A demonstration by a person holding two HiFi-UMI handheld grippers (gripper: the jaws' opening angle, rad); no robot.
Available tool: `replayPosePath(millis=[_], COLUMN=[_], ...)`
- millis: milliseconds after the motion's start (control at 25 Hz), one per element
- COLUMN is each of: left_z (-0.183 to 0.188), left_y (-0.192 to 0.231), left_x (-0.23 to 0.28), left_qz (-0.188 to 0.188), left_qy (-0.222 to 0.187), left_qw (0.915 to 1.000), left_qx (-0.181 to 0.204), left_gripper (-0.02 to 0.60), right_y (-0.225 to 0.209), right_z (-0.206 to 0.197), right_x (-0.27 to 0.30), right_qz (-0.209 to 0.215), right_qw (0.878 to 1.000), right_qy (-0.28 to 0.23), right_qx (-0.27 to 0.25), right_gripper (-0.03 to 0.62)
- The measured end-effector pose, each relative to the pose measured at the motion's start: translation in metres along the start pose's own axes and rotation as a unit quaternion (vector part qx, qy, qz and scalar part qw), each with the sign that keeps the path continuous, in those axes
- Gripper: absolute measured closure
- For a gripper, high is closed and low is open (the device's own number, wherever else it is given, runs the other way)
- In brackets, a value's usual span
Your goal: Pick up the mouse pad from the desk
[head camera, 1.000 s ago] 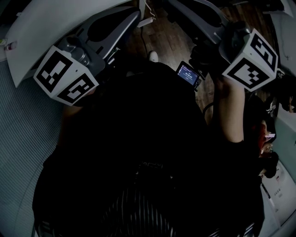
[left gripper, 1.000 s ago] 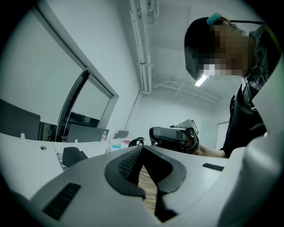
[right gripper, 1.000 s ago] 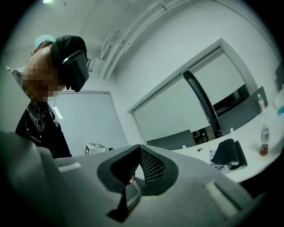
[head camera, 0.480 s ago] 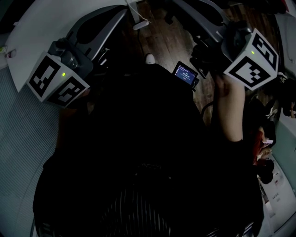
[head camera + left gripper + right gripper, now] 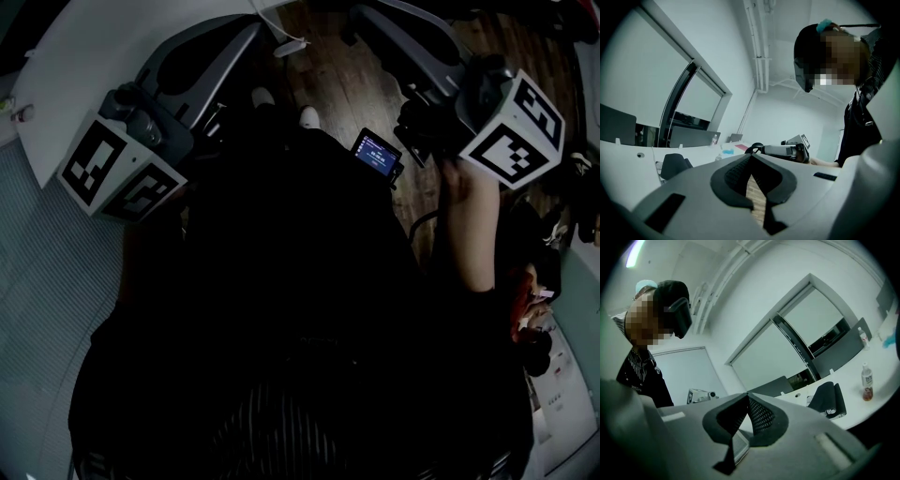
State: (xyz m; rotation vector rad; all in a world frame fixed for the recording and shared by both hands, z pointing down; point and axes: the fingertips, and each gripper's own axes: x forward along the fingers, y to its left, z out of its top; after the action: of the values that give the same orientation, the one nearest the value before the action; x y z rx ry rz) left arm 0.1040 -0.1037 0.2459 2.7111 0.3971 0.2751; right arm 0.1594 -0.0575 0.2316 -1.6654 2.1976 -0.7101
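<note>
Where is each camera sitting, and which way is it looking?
Head view: on the person's head, looking steeply down at their torso, both marker cubes and the wooden floor.
Left gripper view: on the left tongs, looking along shut jaws toward the white desk; the person shows right.
Right gripper view: on the right tongs, looking along shut jaws; the person shows left.
Shared: both gripper views show the desk and the other tongs.

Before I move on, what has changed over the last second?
In the head view, the left gripper slid toward the lower left and the right gripper dipped slightly; a second white shoe came into sight. Nothing was gripped or released. Both stay shut and empty; the lit screen is unmoved.
</note>
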Motion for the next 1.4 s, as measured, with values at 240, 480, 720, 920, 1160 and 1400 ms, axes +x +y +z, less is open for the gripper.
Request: replayPosePath(millis=[240,480,720,920,1160,1400], left_z=[0.032,0.064,0.062,0.087,0.095,0.085], left_y=[0.052,0.102,0.150,0.168,0.168,0.151], left_x=[0.027,0.034,0.038,0.021,0.014,0.021], left_qz=[-0.016,-0.044,-0.077,-0.086,-0.081,-0.084], left_qy=[0.005,-0.018,-0.010,-0.007,-0.001,0.014], left_qw=[0.9998,0.9988,0.9969,0.9962,0.9966,0.9964], left_qx=[-0.011,0.008,0.011,0.015,0.015,0.008], left_gripper=[0.574,0.574,0.575,0.575,0.575,0.574], right_y=[-0.032,-0.053,-0.079,-0.072,-0.064,-0.068], right_z=[0.043,0.056,0.064,0.086,0.095,0.092], right_x=[0.037,0.068,0.116,0.147,0.155,0.150], right_qz=[-0.009,-0.044,-0.061,-0.068,-0.061,-0.046], right_qw=[1.000,0.999,0.998,0.997,0.998,0.999], right_qy=[-0.018,-0.008,-0.005,-0.001,-0.004,-0.008], right_qx=[-0.006,-0.021,-0.029,-0.031,-0.025,-0.010], right_gripper=[0.589,0.589,0.589,0.589,0.589,0.589])
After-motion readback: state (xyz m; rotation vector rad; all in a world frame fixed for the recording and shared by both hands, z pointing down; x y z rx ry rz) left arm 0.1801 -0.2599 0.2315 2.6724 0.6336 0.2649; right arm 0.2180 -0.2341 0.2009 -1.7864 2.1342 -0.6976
